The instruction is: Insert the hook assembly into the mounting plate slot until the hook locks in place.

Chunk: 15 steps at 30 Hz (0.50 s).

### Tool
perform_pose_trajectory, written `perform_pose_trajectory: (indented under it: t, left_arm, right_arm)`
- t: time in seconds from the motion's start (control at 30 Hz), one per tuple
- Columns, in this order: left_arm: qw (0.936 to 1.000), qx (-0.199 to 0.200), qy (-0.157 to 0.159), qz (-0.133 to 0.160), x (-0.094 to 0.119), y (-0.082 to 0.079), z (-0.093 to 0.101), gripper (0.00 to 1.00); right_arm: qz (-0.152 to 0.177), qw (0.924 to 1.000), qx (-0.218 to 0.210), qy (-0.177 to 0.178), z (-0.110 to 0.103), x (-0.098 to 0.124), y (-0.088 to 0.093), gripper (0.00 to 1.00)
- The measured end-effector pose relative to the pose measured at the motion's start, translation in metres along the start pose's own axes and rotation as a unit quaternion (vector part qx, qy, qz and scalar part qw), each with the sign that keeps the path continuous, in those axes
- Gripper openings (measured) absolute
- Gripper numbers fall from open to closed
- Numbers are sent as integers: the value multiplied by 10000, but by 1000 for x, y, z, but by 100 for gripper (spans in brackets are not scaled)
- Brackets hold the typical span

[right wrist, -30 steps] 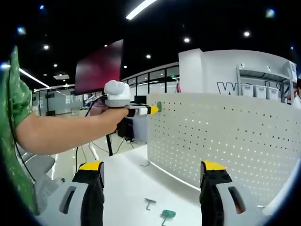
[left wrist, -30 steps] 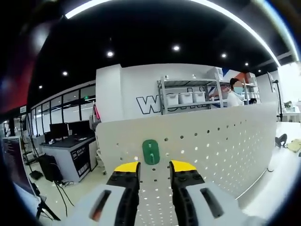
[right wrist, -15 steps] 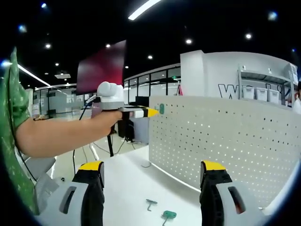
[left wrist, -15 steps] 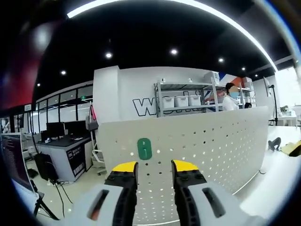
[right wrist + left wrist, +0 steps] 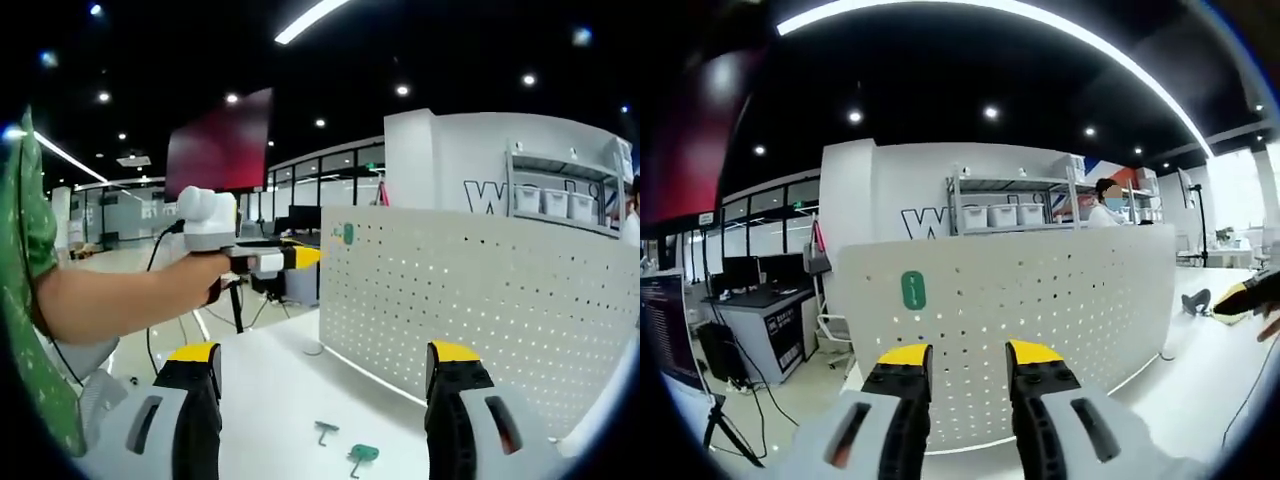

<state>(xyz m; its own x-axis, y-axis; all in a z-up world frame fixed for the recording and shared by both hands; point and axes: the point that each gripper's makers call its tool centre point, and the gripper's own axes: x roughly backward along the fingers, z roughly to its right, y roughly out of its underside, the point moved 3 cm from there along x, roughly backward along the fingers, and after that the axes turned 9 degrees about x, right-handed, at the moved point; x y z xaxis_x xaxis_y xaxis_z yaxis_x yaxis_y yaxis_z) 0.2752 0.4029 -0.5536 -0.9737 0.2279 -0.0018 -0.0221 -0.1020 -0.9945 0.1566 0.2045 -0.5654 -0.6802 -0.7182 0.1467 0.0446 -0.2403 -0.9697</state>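
Note:
A white perforated mounting plate (image 5: 1040, 300) stands upright on the white table. A green hook piece (image 5: 913, 290) sits on the plate near its upper left corner and stays there on its own. My left gripper (image 5: 968, 358) is back from the plate, its yellow-tipped jaws a small gap apart with nothing between them. In the right gripper view the left gripper (image 5: 305, 256) hangs short of the green hook piece (image 5: 346, 234) on the plate (image 5: 480, 290). My right gripper (image 5: 325, 360) is wide open above the table. Below it lie a small metal hook (image 5: 326, 432) and another green piece (image 5: 362, 455).
A forearm with a green sleeve (image 5: 30, 300) holds the left gripper. Behind the plate stands a shelf with white bins (image 5: 1010, 212), with a person (image 5: 1105, 200) beside it. Desks with monitors (image 5: 750, 290) are at the left. A yellow and black object (image 5: 1250, 295) lies at far right.
My left gripper has drawn back from the plate, and the green hook piece has stayed on the plate. The right gripper has held still.

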Motion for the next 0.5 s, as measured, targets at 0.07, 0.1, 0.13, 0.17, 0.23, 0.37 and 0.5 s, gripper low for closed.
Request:
perform_pose_trajectory:
  t: [0.07, 0.1, 0.13, 0.17, 0.23, 0.37, 0.5]
  left_arm:
    - [10000, 6, 31, -39, 6, 5, 2, 30]
    - [10000, 9, 35, -49, 10, 6, 4, 30]
    - [10000, 12, 43, -57, 13, 8, 4, 30]
    - [10000, 25, 53, -77, 15, 10, 5, 30]
    - [9998, 40, 91, -159, 23, 17, 9, 30]
    - [9994, 33, 170, -311, 36, 31, 15, 30]
    - [9985, 52, 251, -484, 48, 45, 22, 30]
  right_arm:
    - [21, 10000, 1, 16, -1, 3, -2, 86]
    - [38, 10000, 7, 29, -1, 4, -3, 86]
    - [46, 10000, 8, 39, -1, 5, -4, 86]
    - [70, 10000, 7, 58, 0, 7, -5, 86]
    - [90, 9999, 3, 79, -1, 9, -7, 86]
    - [130, 9998, -11, 128, -1, 14, -8, 86]
    - [154, 9997, -26, 177, -2, 21, -9, 86]
